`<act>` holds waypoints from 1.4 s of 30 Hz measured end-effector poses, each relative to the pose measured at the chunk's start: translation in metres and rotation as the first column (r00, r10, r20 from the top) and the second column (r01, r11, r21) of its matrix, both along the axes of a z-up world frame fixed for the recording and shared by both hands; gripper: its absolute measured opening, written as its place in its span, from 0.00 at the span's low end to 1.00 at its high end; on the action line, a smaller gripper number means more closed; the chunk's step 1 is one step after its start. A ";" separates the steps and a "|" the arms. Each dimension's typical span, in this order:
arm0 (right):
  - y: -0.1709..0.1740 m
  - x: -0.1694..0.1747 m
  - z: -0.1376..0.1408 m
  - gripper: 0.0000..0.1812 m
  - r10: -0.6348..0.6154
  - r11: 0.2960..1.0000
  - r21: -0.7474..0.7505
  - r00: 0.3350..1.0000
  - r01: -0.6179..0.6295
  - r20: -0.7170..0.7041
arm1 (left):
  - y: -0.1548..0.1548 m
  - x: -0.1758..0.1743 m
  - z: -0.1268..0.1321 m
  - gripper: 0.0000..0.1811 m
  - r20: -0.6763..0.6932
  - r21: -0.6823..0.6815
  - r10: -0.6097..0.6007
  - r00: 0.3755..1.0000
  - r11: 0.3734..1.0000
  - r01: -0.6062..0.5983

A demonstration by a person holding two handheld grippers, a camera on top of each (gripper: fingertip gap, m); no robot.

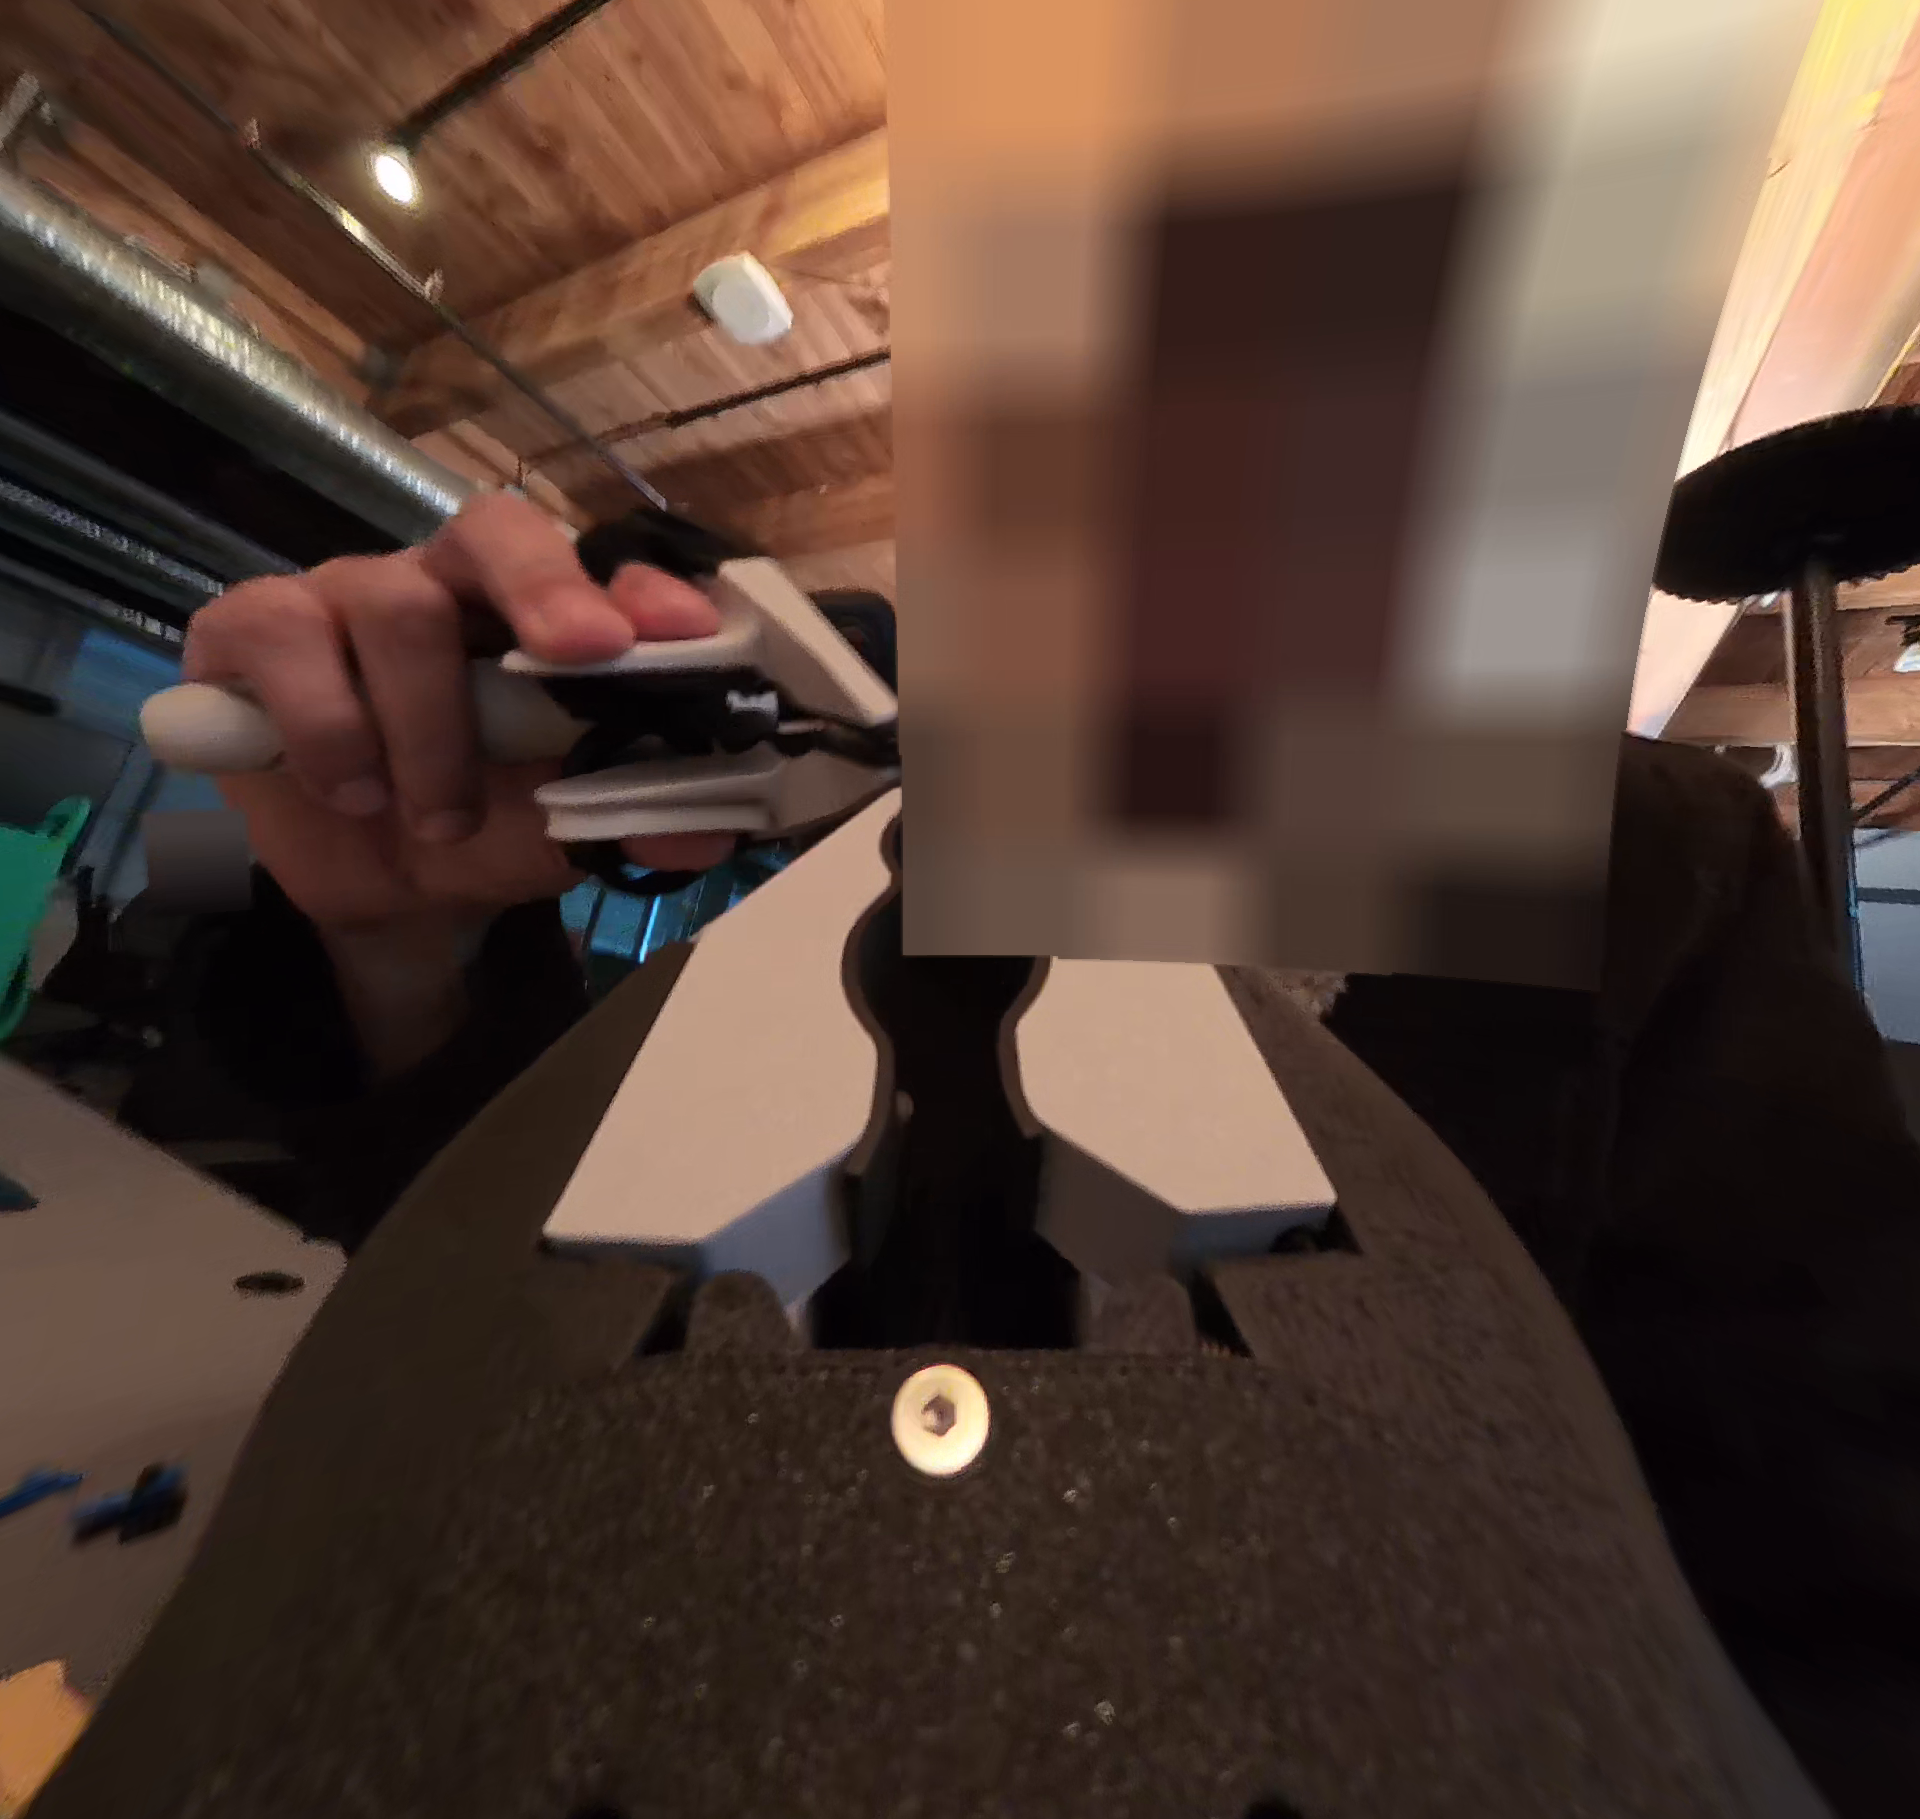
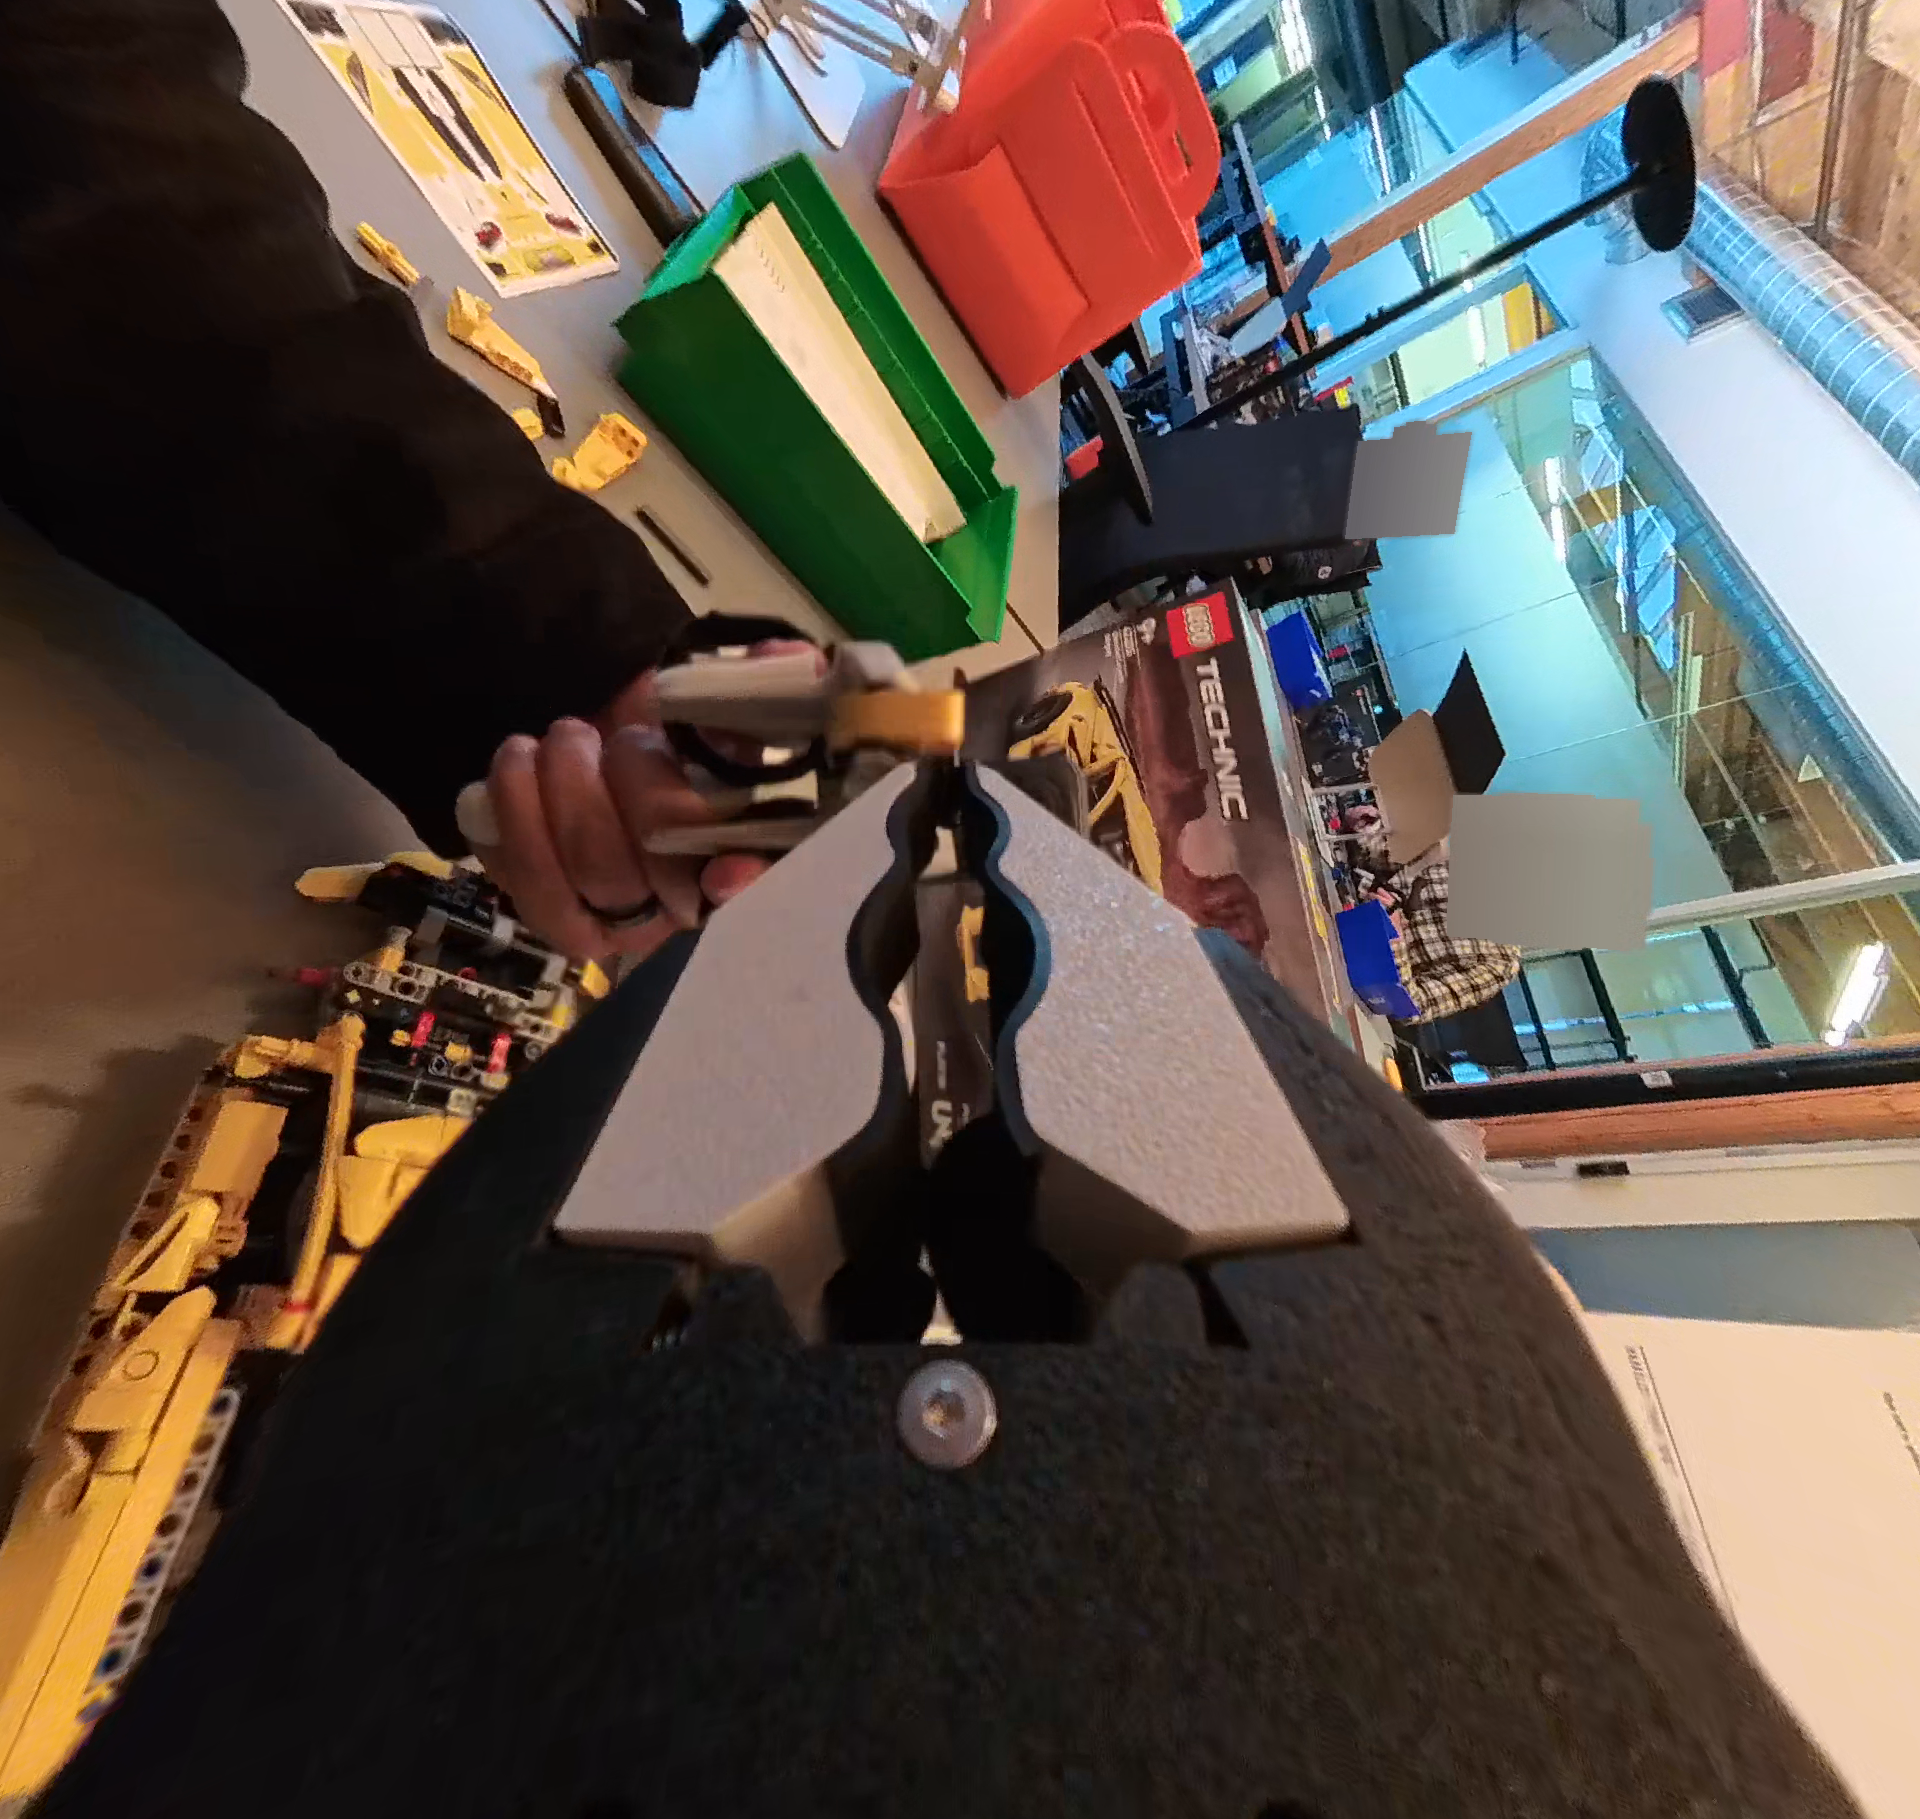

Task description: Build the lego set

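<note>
pinching a yellow lego piece point(image 2: 902, 718), left claw point(image 2: 940, 730); right claw point(image 2: 951, 782) closed beside it

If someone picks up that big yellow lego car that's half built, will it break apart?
Probably a little. The yellow lego car looks unfinished, with bare beams and pins showing, so loosely attached panels might pop off if it is grabbed by them. Its frame of linked beams looks fairly stiff, so lifting from underneath seems safer. It is long, so it may sag or tip if held by one end.

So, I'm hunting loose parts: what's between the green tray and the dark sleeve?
Loose yellow Lego pieces and a thin black bar lie there, shown in the right wrist view.
</note>
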State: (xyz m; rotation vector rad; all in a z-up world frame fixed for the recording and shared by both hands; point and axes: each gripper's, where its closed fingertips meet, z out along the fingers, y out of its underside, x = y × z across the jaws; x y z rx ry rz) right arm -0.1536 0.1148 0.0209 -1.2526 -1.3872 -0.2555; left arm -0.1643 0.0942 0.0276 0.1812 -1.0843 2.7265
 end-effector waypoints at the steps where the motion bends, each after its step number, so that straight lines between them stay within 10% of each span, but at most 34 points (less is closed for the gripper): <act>1: -0.002 -0.002 -0.001 0.02 0.010 1.000 -0.010 1.000 -0.010 -0.005 | -0.004 -0.001 -0.002 0.04 0.002 0.017 -0.016 1.000 1.000 0.016; 42: -0.029 -0.005 -0.013 0.02 0.138 0.941 -0.282 0.972 -0.188 -0.188 | -0.023 -0.012 -0.014 0.04 -0.010 0.246 -0.001 1.000 0.969 0.003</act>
